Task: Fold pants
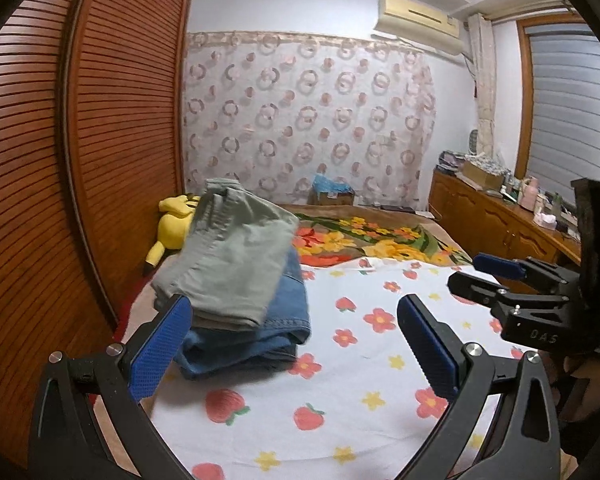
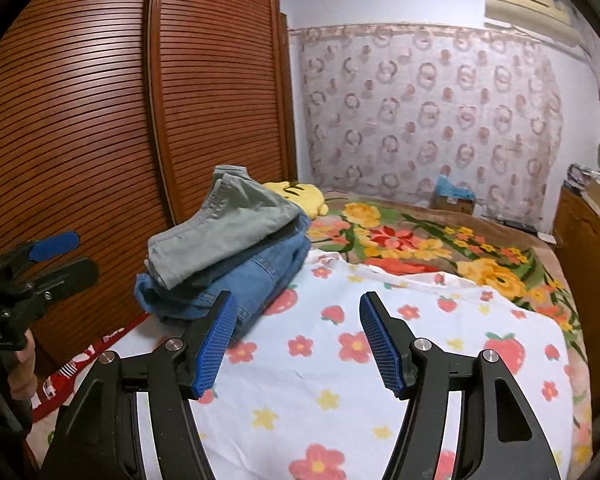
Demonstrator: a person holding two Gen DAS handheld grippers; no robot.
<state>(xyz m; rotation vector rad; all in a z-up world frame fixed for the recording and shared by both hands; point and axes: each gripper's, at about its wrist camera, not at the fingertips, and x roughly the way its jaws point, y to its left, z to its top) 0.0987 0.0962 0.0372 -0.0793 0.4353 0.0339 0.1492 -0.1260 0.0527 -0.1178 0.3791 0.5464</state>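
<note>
Folded grey-green pants point(image 1: 236, 256) lie on top of folded blue jeans point(image 1: 268, 328) in a stack at the left side of the bed; the stack also shows in the right wrist view, grey-green pants point(image 2: 228, 232) over jeans point(image 2: 236, 284). My left gripper point(image 1: 296, 312) is open and empty, its left finger just in front of the stack. My right gripper point(image 2: 298, 308) is open and empty, above the sheet right of the stack. It also shows in the left wrist view point(image 1: 474, 270), and the left gripper shows in the right wrist view point(image 2: 72, 254).
A white sheet point(image 1: 360, 380) with strawberries and flowers covers the near bed; a floral blanket point(image 1: 380, 236) lies beyond. A yellow plush toy point(image 1: 172, 224) sits by the slatted wooden wardrobe point(image 1: 60, 160). A wooden dresser point(image 1: 496, 220) with clutter stands at the right.
</note>
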